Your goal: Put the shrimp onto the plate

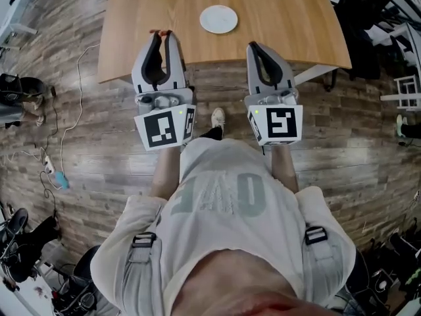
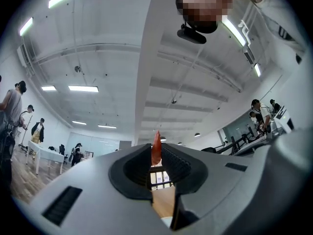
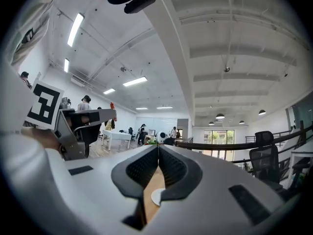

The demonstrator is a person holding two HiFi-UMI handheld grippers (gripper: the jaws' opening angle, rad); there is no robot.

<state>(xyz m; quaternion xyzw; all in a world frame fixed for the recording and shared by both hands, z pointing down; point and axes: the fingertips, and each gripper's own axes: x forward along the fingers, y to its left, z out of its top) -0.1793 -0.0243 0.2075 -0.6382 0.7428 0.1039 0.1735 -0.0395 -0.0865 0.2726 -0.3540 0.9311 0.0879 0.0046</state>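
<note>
The person stands at the near edge of a wooden tabletop (image 1: 283,25) and holds both grippers out in front, tilted upward so that their cameras look across the room toward the ceiling. The left gripper (image 1: 162,34) is clamped on the shrimp (image 2: 156,148). The shrimp is a thin orange-red piece pinched upright between the black pads, and its pointed end sticks out past the tips. In the head view these tips overlap the near part of the tabletop.

The white plate (image 1: 218,18) lies flat on the tabletop with nothing on it, at about 2 o'clock from the left gripper's tips and apart from them. The right gripper (image 1: 253,45) has its jaws pressed together with nothing between them. The plate is at about 10 o'clock from its tips, and a sliver of it shows through the gap below the closed pads in the right gripper view. The two grippers are side by side and do not touch. Below them are the plank floor (image 1: 99,124) and one of the person's shoes (image 1: 217,118).
</note>
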